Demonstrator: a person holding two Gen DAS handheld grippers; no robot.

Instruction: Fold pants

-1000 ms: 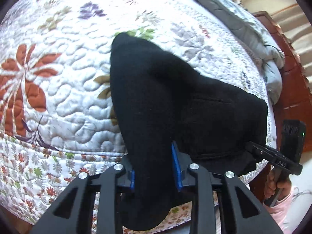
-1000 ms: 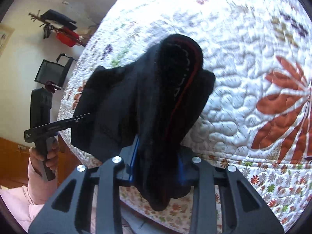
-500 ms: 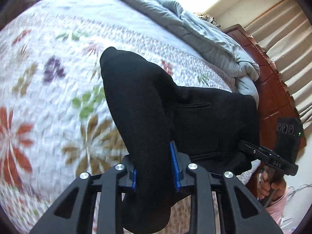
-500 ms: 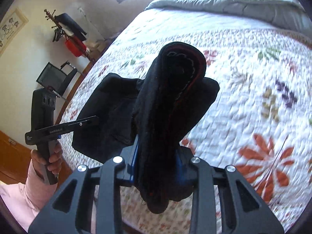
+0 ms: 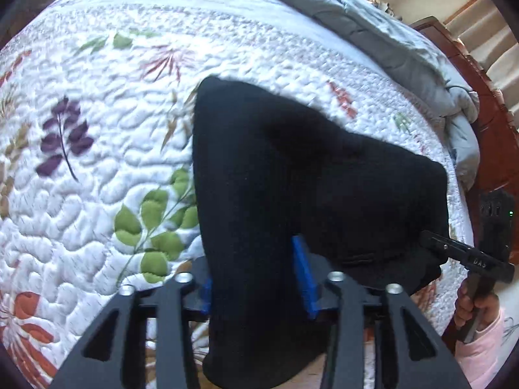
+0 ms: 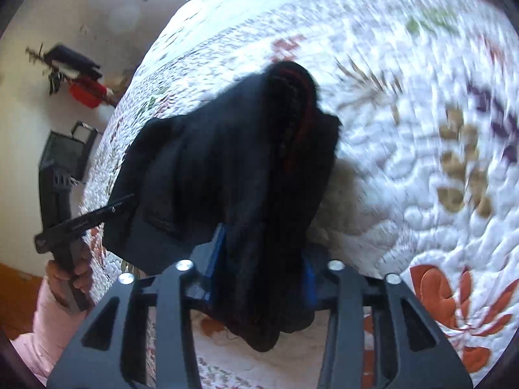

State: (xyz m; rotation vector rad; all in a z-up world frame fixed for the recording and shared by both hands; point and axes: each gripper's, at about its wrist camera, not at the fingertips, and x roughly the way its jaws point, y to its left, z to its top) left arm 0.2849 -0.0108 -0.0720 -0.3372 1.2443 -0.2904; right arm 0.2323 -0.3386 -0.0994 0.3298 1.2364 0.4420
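Note:
The black pants [image 5: 292,175] hang between both grippers above the floral quilt [image 5: 97,149]. My left gripper [image 5: 256,278] is shut on one bunched end of the pants, the cloth filling the gap between its blue pads. My right gripper [image 6: 259,272] is shut on the other end, where the waistband with red lining [image 6: 301,110] stands up. The pants [image 6: 201,175] sag between the two grips. The right gripper also shows at the right edge of the left wrist view [image 5: 434,243], and the left gripper at the left of the right wrist view [image 6: 126,201].
A grey duvet [image 5: 389,32] is bunched at the far side of the bed by the wooden headboard [image 5: 486,129]. In the right wrist view a black chair [image 6: 65,149] and a coat rack [image 6: 74,71] stand beside the bed by the wall.
Both grippers have moved forward over the bed with the pants, first tilting up, then down again toward the quilt. Both grips stay shut on the cloth.

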